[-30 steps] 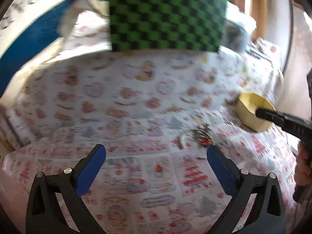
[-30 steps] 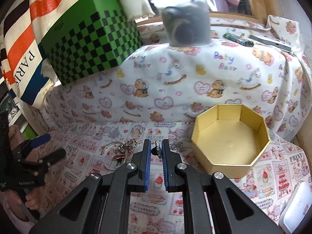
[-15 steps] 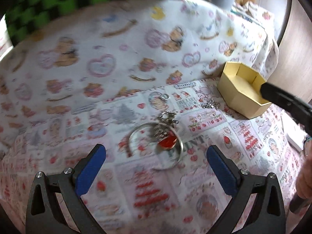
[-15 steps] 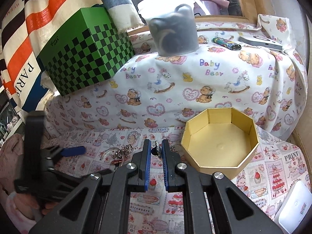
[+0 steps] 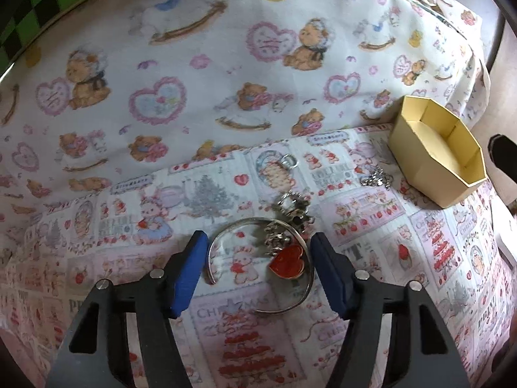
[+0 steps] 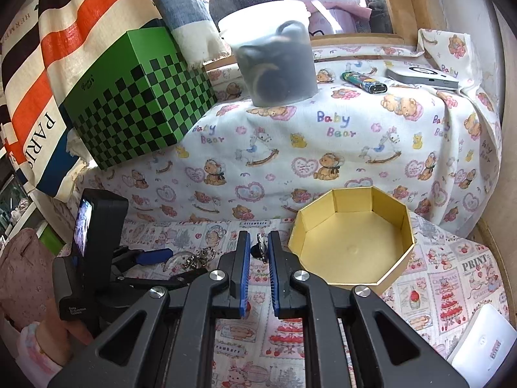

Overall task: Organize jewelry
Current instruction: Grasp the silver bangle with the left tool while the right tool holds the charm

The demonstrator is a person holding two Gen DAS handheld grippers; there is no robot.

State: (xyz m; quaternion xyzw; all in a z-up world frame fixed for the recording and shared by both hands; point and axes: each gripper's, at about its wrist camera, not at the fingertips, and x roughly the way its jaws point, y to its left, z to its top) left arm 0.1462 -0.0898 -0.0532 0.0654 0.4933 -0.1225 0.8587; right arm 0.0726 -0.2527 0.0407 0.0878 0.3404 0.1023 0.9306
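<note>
A silver bangle point(image 5: 239, 223) with a red heart charm point(image 5: 287, 260) lies on the printed cloth. My left gripper point(image 5: 258, 237) straddles it, jaws closing, blue pads just outside the bangle's two sides with a thin gap on the left. A charm chain point(image 5: 292, 207), a small ring point(image 5: 288, 161) and a little chain cluster point(image 5: 376, 179) lie beyond. The empty gold octagonal box point(image 5: 420, 168) point(image 6: 349, 245) sits to the right. My right gripper point(image 6: 258, 239) hovers left of the box, shut on a small silver piece point(image 6: 260, 247). In the right wrist view the bangle point(image 6: 176, 258) is partly hidden by the left gripper's pad point(image 6: 153, 255).
A raised ledge draped in bear-print cloth runs behind, carrying a green checkered box point(image 6: 139, 103), a grey lidded tub point(image 6: 274, 64), a lighter point(image 6: 363, 82) and a flat grey device point(image 6: 423, 77). A white device point(image 6: 478, 352) lies near right. A striped bag point(image 6: 38, 64) hangs left.
My left gripper swept down and forward until the bangle sits between its fingers, and its jaws have narrowed from wide open. The right gripper has held still with its small piece.
</note>
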